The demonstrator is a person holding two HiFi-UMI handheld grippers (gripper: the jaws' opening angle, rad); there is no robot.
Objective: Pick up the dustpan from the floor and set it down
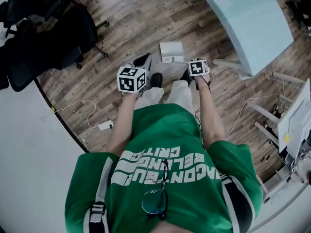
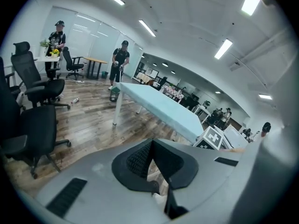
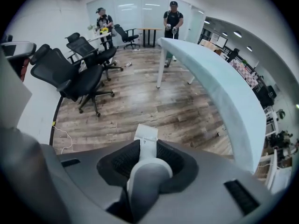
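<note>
The white dustpan [image 1: 171, 51] is over the wooden floor just ahead of the person's feet; I cannot tell whether it rests on the boards. Its pale handle [image 3: 148, 171] runs back between the dark pads of my right gripper [image 3: 145, 149], which is shut on it, with the pan [image 3: 145, 133] beyond the tips. In the head view the right gripper [image 1: 197, 68] points steeply down beside the dustpan. My left gripper [image 1: 144, 59] hangs to the left of it, apart from the dustpan. Its fingertips [image 2: 150, 143] meet with nothing held.
Black office chairs [image 1: 53, 33] crowd the left. A long pale blue table [image 1: 248, 18] runs along the right on white legs [image 3: 160, 73]. A white cable and adapter [image 1: 104, 125] lie on the floor at the left. Two people [image 3: 173, 13] stand far off.
</note>
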